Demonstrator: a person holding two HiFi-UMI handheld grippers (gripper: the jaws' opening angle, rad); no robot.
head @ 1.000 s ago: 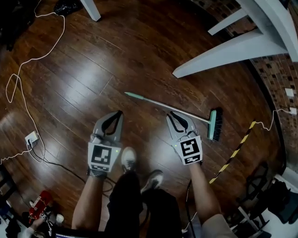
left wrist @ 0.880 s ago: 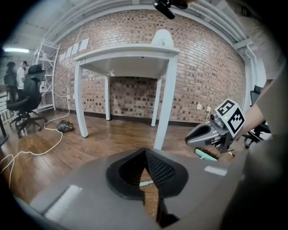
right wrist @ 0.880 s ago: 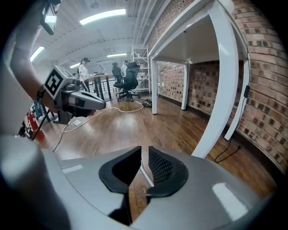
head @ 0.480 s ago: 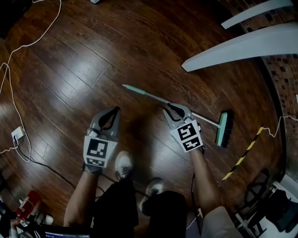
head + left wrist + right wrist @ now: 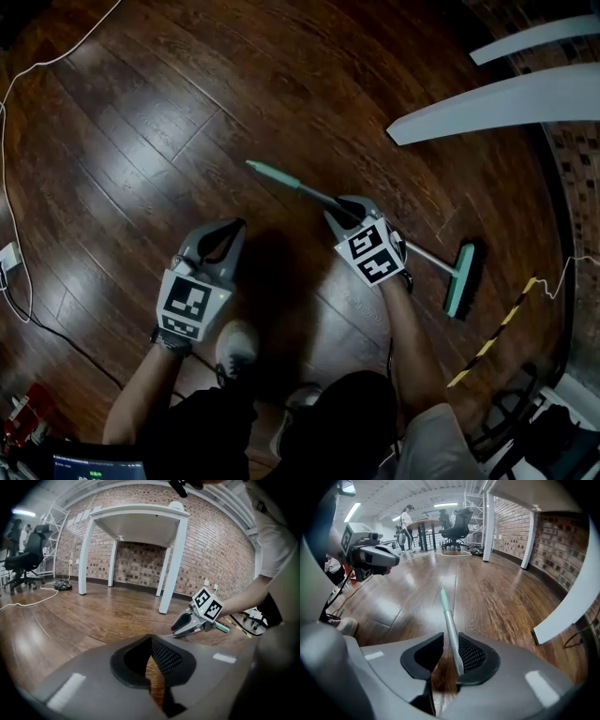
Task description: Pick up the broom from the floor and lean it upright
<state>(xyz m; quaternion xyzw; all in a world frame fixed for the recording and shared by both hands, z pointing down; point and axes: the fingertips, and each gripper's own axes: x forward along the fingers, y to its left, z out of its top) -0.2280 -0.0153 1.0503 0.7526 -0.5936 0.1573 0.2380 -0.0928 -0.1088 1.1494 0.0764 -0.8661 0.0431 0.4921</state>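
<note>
Bending to the wooden floor (image 5: 141, 141), the person has brought both grippers down in the last second. The right gripper (image 5: 337, 211) has swung from just short of the broom (image 5: 281, 175) to straddle its handle. Its jaws are opening with the handle between them, close to the right-hand pad but not yet pinched. The teal grip end lies ahead of its tips and the brush head (image 5: 460, 279) behind it, past the wrist. The reach looks done, so the next step is likely closing on the handle and then lifting. The left gripper (image 5: 234, 228) hangs well apart to the right gripper's left, clear of the broom, its tips drawn together on nothing. Counted from the person outward: one white shoe (image 5: 234, 345) plainly seen, two grippers and one broom. Farther out are one yellow-and-black striped strip (image 5: 497, 330) beyond the brush head and one white table (image 5: 140, 515) against the brick wall.
</note>
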